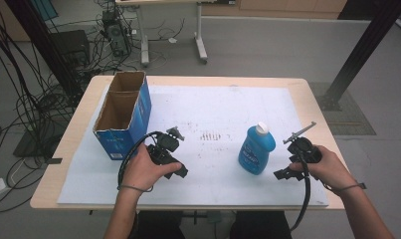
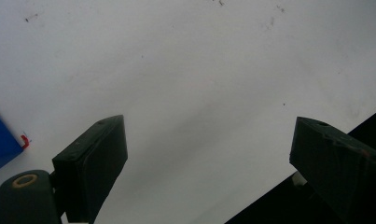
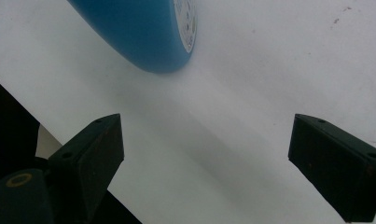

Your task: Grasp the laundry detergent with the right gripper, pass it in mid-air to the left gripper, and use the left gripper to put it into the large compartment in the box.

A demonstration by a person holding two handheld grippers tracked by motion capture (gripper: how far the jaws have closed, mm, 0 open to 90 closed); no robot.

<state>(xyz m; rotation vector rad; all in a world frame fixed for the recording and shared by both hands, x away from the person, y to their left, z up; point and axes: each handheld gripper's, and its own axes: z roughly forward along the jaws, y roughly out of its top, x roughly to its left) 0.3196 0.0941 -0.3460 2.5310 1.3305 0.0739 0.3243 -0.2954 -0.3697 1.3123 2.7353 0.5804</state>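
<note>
Wooden surface [image 1: 312, 99] under a white sheet [image 1: 228, 107]; blue bottle [image 1: 256, 148] right, open cardboard box [image 1: 122, 115] far left.

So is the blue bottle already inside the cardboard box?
No, the blue bottle stands on the white mat, well apart from the cardboard box.

This looks like a lab or test room: a light wooden table [image 1: 49, 189] covered by a white sheet [image 1: 213, 109] stands on a grey floor [image 1: 267, 50], with tangled black cables [image 1: 19, 99], a black metal frame post [image 1: 367, 45] and electronic equipment [image 1: 116, 35] around it.
</note>
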